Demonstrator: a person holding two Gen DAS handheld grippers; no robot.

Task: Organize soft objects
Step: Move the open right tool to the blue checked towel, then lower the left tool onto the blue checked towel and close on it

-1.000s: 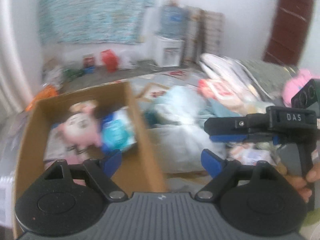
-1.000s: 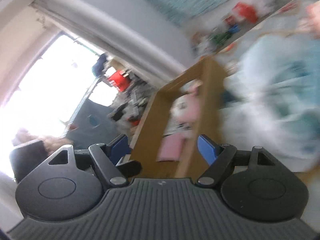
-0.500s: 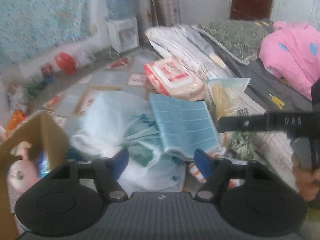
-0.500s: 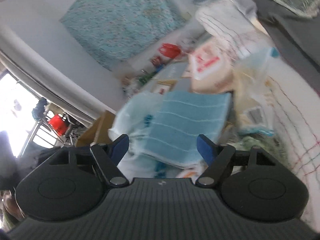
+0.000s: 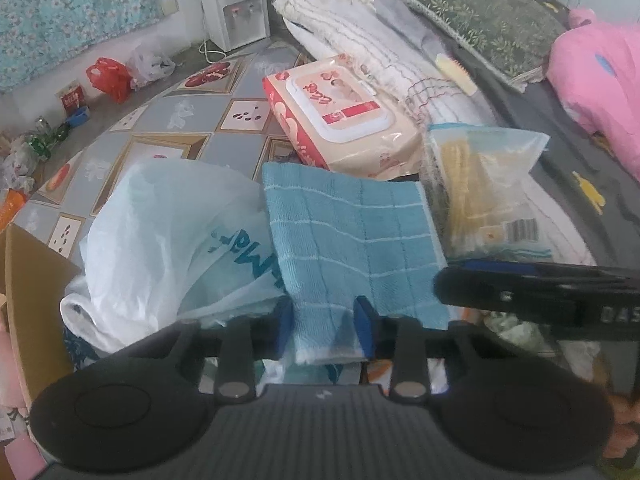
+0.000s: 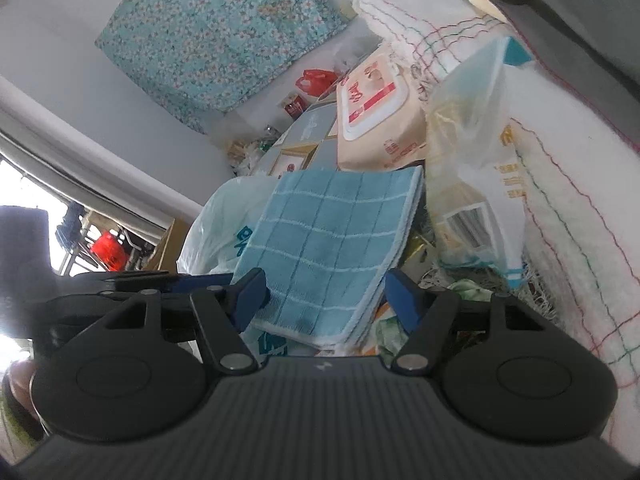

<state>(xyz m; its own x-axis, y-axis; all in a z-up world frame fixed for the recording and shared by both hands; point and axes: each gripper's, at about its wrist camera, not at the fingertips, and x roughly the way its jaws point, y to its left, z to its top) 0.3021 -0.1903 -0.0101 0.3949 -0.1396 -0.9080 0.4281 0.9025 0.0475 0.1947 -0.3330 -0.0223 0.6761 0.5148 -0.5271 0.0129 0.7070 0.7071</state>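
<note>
A folded blue checked towel (image 5: 352, 240) lies on a pile of bags; it also shows in the right wrist view (image 6: 332, 240). My left gripper (image 5: 325, 326) has its jaws partly closed around the towel's near edge, with blue pads on both sides of the cloth. My right gripper (image 6: 324, 298) is open, its jaws standing either side of the same towel's near corner. The right gripper's body (image 5: 540, 296) crosses the left wrist view at the right. A cardboard box (image 5: 36, 292) stands at the left edge.
A white plastic bag (image 5: 168, 236) lies under the towel. A pack of wet wipes (image 5: 340, 116), a clear bag of yellow items (image 5: 480, 188), folded blankets (image 5: 380, 40) and a pink garment (image 5: 600, 84) lie behind. A water dispenser (image 5: 236, 12) stands by the far wall.
Both grippers swung away from the cardboard box and came down to the blue towel. The left jaws narrowed around the towel's edge; the right jaws stayed open.
</note>
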